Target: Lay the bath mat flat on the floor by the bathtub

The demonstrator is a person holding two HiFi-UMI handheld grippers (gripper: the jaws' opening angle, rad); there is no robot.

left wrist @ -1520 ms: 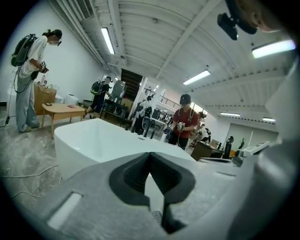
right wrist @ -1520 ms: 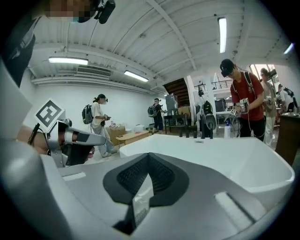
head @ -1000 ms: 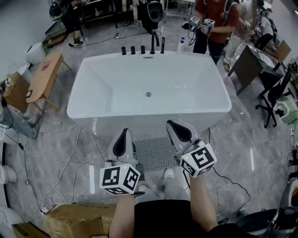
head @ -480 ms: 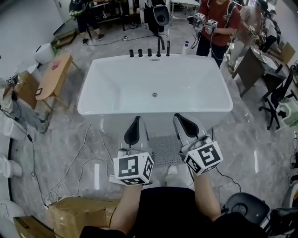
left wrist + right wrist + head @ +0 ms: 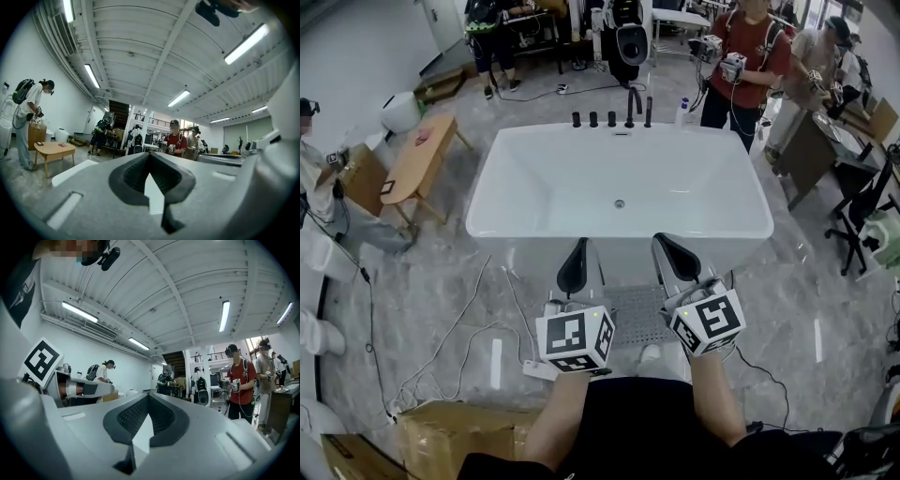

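Note:
The grey dotted bath mat (image 5: 634,314) lies flat on the marble floor against the front of the white bathtub (image 5: 619,232). My grippers and arms hide parts of it. My left gripper (image 5: 574,263) is held up over the mat's left edge, jaws shut, nothing in them. My right gripper (image 5: 676,255) hangs over the mat's right edge, also shut and empty. In the left gripper view the left gripper (image 5: 150,155) points level across the room with its tips meeting. The right gripper view shows the right gripper (image 5: 147,397) the same way.
Black taps (image 5: 612,117) stand on the tub's far rim. A wooden table (image 5: 419,159) is at the left, a cardboard box (image 5: 455,436) at the bottom left, cables (image 5: 455,328) trail between. People (image 5: 748,61) stand behind the tub, and an office chair (image 5: 861,202) is at the right.
The head view has shifted, so the tub sits lower and more to the right in the picture. Both grippers stay shut and raised over the mat, drifting slightly right.

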